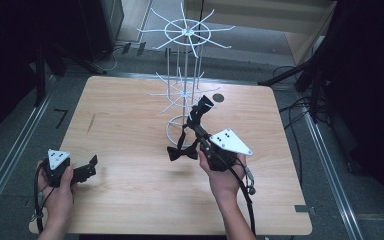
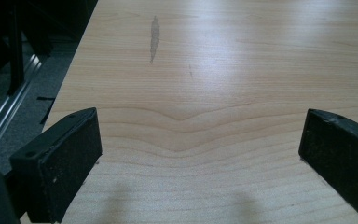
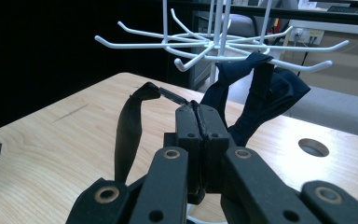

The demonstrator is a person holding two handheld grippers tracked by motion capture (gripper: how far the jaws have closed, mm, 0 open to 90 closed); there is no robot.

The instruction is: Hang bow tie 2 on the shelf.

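Right gripper (image 1: 199, 131) is clamped tight on the strap of a black bow tie (image 3: 265, 100), just in front of the white wire rack (image 1: 185, 35); the bow itself is up by a lower-tier hook (image 3: 303, 66), w/ the strap's loose end drooping toward the table (image 1: 130, 120). Left gripper (image 1: 86, 169) sits well away from the rack near the table's front-left corner, jaws wide, nothing in them. Best approach, I'd say: lift the strap loop over the hook tip, ease it down onto the wire, and let go only once the weight hangs there, so the light rack doesn't tip.
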